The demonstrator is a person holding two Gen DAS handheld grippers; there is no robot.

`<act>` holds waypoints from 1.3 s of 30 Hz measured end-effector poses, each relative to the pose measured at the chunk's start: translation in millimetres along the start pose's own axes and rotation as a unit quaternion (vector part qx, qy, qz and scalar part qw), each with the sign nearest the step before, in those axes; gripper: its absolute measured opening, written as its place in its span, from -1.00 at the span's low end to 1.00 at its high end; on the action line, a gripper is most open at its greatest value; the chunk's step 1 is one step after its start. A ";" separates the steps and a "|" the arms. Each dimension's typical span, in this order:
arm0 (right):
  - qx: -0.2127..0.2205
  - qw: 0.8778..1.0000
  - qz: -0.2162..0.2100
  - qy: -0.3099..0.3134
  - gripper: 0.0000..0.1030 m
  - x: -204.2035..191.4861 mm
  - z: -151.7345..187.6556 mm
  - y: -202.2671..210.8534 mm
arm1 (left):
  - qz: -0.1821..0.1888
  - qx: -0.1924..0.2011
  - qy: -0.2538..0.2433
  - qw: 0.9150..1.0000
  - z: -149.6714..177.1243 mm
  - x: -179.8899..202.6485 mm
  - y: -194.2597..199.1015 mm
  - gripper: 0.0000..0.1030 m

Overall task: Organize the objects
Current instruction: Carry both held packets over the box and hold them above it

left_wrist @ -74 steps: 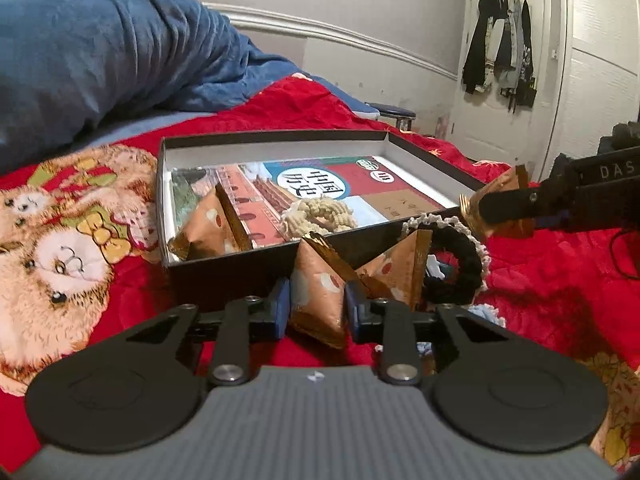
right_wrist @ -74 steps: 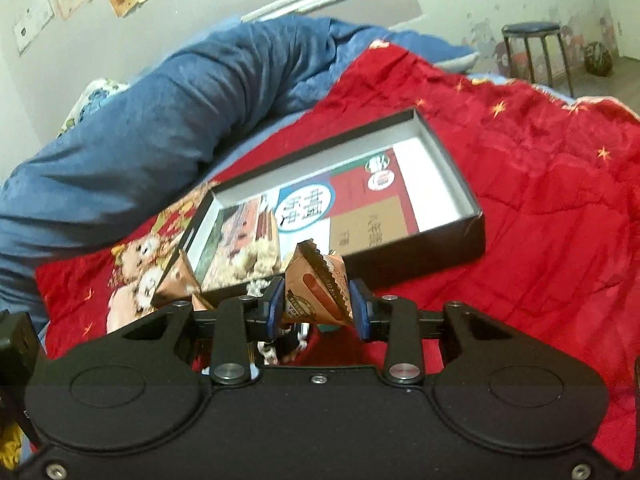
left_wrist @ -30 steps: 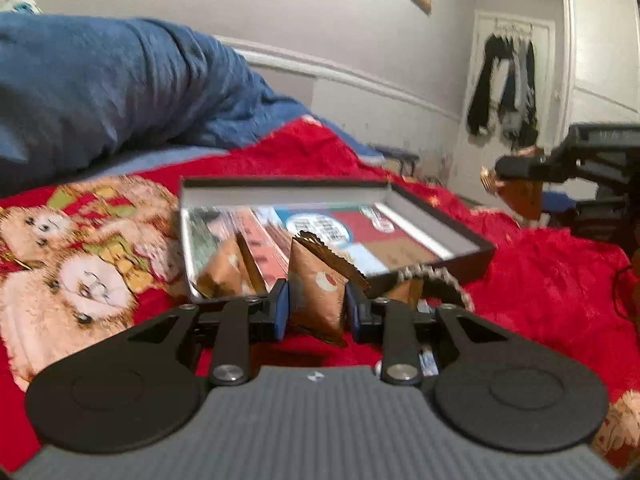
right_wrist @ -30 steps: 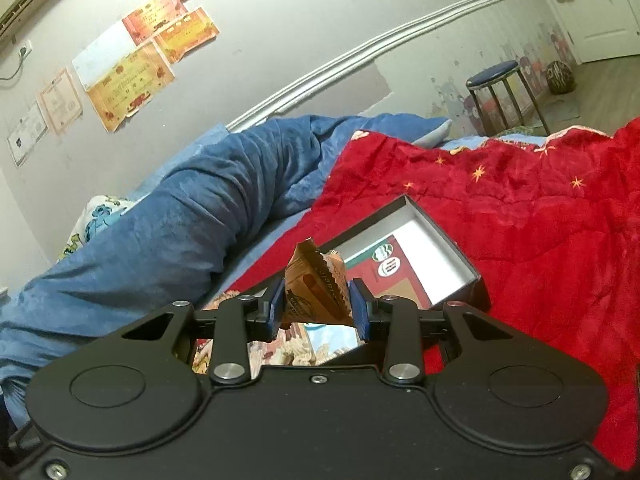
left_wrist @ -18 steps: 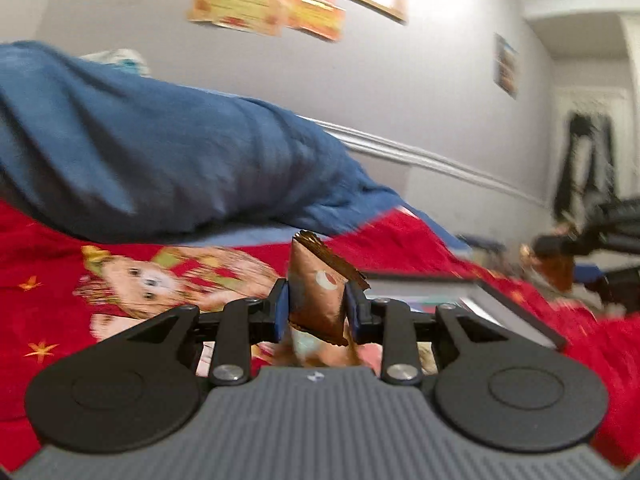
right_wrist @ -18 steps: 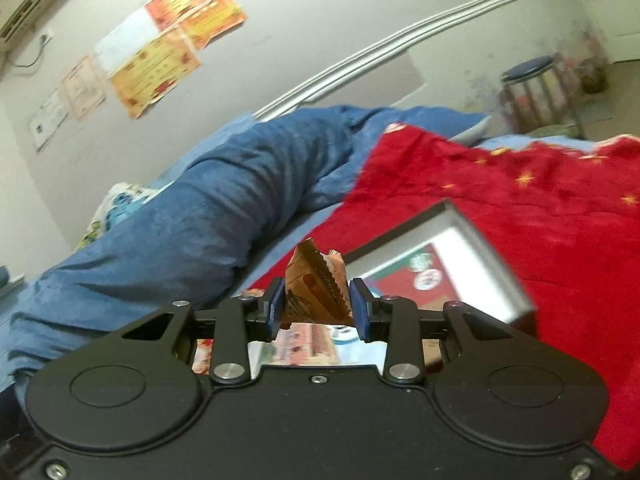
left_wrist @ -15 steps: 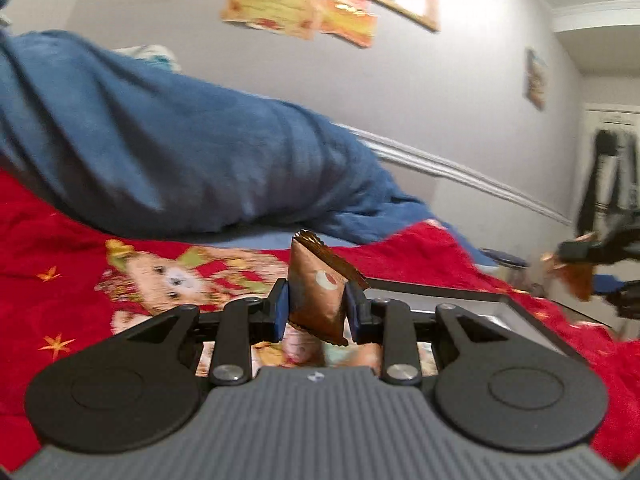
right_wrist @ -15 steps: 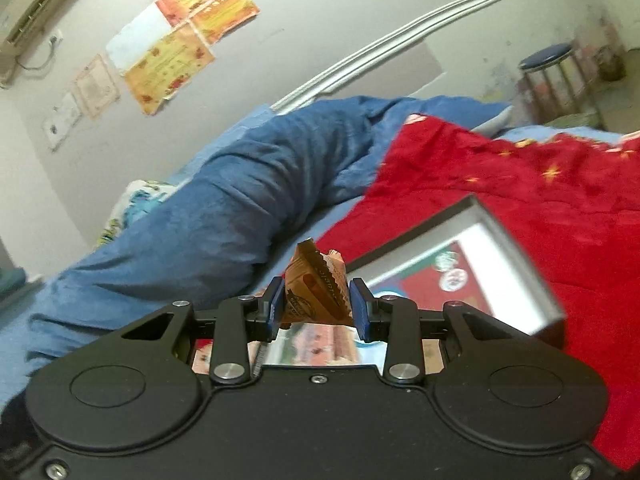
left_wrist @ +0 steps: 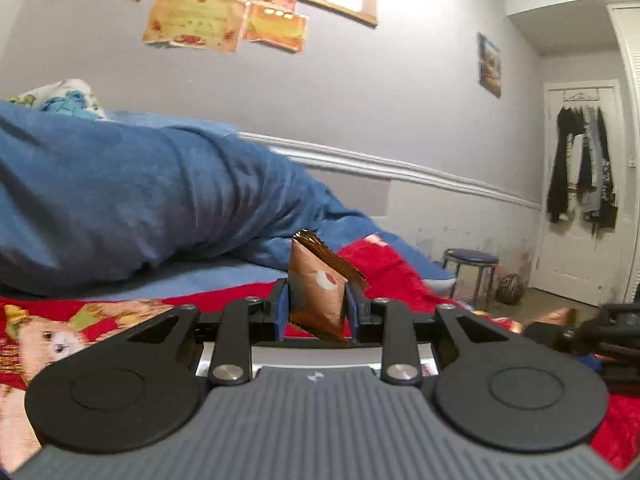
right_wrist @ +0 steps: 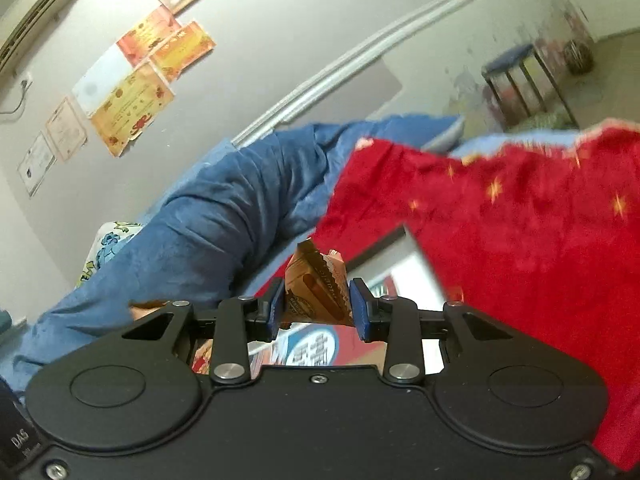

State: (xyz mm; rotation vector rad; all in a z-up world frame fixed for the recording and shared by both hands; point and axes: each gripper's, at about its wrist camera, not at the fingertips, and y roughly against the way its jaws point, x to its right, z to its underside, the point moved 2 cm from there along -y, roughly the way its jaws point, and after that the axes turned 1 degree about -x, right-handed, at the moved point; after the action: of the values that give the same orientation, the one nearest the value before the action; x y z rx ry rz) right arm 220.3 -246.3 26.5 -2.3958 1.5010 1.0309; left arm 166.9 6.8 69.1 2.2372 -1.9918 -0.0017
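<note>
My left gripper [left_wrist: 317, 312] is shut on a brown snack packet [left_wrist: 316, 292] that stands upright between its blue pads. It points level across the bed, and only a white sliver of the black box [left_wrist: 320, 354] shows under the fingers. My right gripper [right_wrist: 318, 312] is shut on a second brown packet [right_wrist: 316, 288] with a serrated top edge. It hovers over the box [right_wrist: 420, 254], whose white inner wall and printed sheet [right_wrist: 312, 350] show below the fingers. In the left wrist view, the second packet [left_wrist: 557, 315] shows at the right edge.
A red blanket [right_wrist: 520, 240] with a bear print [left_wrist: 52, 344] covers the bed under the box. A bunched blue duvet [left_wrist: 120, 200] lies behind it along the wall. A stool [left_wrist: 472, 260] and a door hung with clothes [left_wrist: 580, 176] stand at the far right.
Both grippers moved forward over the box while keeping their packets. The left one rose and levelled, so the box sank almost out of its view. In the right wrist view the box slid under the fingers.
</note>
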 end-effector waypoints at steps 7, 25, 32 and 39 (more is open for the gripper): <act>-0.035 0.999 -0.015 0.037 -0.34 -20.3 5.8 -15.8 | 0.038 0.049 -0.117 0.991 62.6 14.9 31.5 -0.36; -0.084 0.994 0.018 0.061 -0.34 -11.3 26.5 -13.6 | 0.090 -0.041 -0.117 0.988 82.6 20.8 16.5 -0.35; -0.104 0.991 0.023 0.081 -0.34 -15.7 35.4 -25.9 | 0.081 -0.078 -0.106 0.988 83.0 17.8 3.3 -0.35; -0.111 0.990 0.019 0.088 -0.34 -17.3 35.9 -33.0 | 0.063 -0.101 -0.099 0.988 84.1 15.4 -2.9 -0.35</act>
State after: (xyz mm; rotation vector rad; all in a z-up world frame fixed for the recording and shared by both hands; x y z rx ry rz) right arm 226.1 -201.1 2.1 -2.6848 1.5683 1.0702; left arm 163.4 -17.2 -13.0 2.0507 -2.1197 -0.4094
